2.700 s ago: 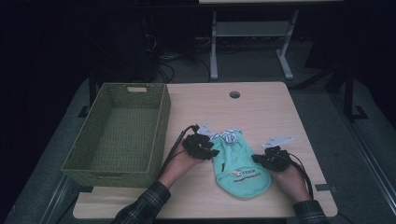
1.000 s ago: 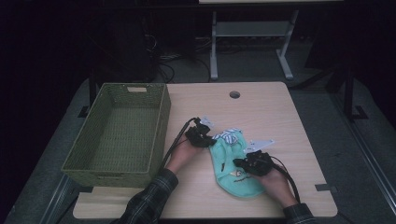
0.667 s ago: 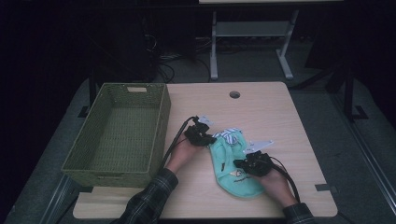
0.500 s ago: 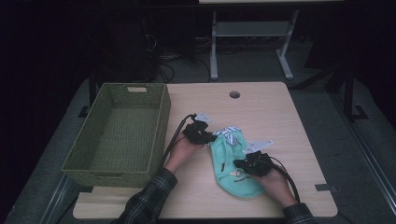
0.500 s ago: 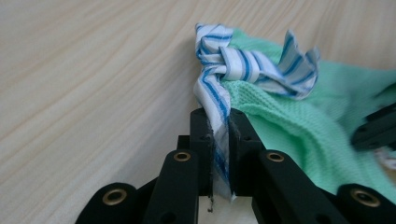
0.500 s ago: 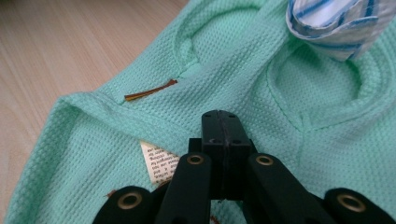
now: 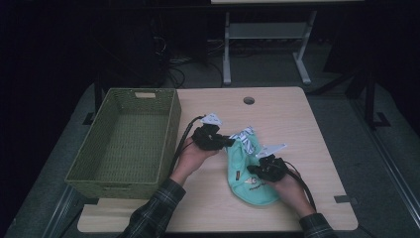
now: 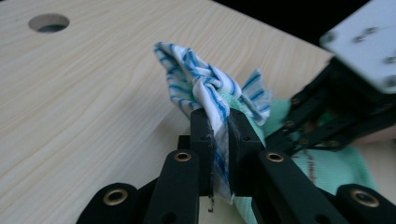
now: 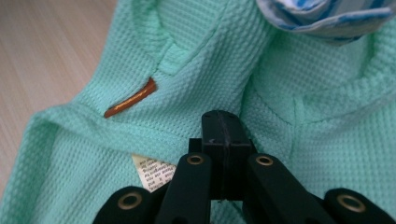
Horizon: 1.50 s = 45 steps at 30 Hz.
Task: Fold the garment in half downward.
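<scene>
A mint-green waffle-knit garment (image 7: 247, 181) lies on the wooden table (image 7: 307, 124), in front of the person. At its far end a bunch of blue-and-white striped cloth (image 7: 245, 135) sticks up. My left gripper (image 7: 229, 143) is shut on that striped cloth (image 8: 201, 79), and the fabric runs down between the pads. Close behind it is the green garment (image 8: 327, 163). My right gripper (image 7: 253, 171) rests on the garment's middle. Its jaws (image 9: 223, 122) are shut together, tips on the green knit (image 9: 93, 144), with no fabric seen between them. The striped cloth (image 9: 327, 14) hangs just beyond.
An empty green woven basket (image 7: 171, 124) stands on the table's left part, close to my left hand. A round cable hole (image 7: 249, 100) lies near the far edge. An orange tab (image 9: 130, 100) and a white label (image 9: 152, 172) sit on the garment.
My left gripper has moved up and away from the person with the striped cloth in it, lifting that end. My right gripper first shifted left onto the garment, then stayed put.
</scene>
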{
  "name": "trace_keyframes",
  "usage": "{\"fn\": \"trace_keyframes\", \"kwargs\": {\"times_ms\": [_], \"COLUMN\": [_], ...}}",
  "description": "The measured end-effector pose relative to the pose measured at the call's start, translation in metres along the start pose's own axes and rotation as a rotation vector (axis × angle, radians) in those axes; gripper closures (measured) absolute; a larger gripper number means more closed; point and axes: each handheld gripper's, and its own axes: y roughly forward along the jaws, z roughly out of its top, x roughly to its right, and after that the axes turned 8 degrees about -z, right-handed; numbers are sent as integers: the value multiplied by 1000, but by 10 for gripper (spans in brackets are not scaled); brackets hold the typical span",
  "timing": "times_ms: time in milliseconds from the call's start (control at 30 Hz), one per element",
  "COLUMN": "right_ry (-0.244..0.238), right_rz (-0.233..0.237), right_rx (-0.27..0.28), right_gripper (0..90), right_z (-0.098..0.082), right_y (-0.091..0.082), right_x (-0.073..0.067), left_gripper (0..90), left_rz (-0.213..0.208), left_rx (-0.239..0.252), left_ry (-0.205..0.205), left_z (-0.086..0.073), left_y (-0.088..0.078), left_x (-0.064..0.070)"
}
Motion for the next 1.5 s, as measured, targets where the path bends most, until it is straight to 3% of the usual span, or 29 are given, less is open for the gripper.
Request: {"fn": "trace_keyframes", "kwargs": {"times_ms": [233, 333, 400, 567, 800, 933, 1167, 1367, 1500], "right_ry": [-3, 7, -7, 10, 12, 21, 10, 8, 8], "right_rz": [3, 11, 5, -8, -24, -17, -14, -18, -23], "right_rx": [-13, -2, -13, 30, 8, -6, -31, -32, -31], "right_gripper": [899, 899, 898, 898, 898, 898, 898, 899, 899], "right_z": [12, 15, 18, 16, -10, -25, -30, -30, -30], "right_y": [10, 14, 13, -8, -30, -37, -32, -32, -32], "right_x": [4, 5, 6, 10, 9, 4, 3, 2, 1], "left_gripper": [822, 822, 822, 822, 822, 822, 821, 821, 821], "left_rz": [-51, -45, -35, 3, 106, 114, 86, 27, -5], "left_rx": [25, 31, 32, 43, 48, 49, 37, 49, 43], "left_ry": [11, 17, 20, 16, 22, 17, 34, 12, 19], "left_z": [5, 6, 6, 6, 5, 4, 5, 5, 6], "left_y": [-5, -6, -6, -13, -24, -26, -21, -20, -17], "left_x": [9, 12, 11, 8, 1, 0, 5, 7, 13]}}
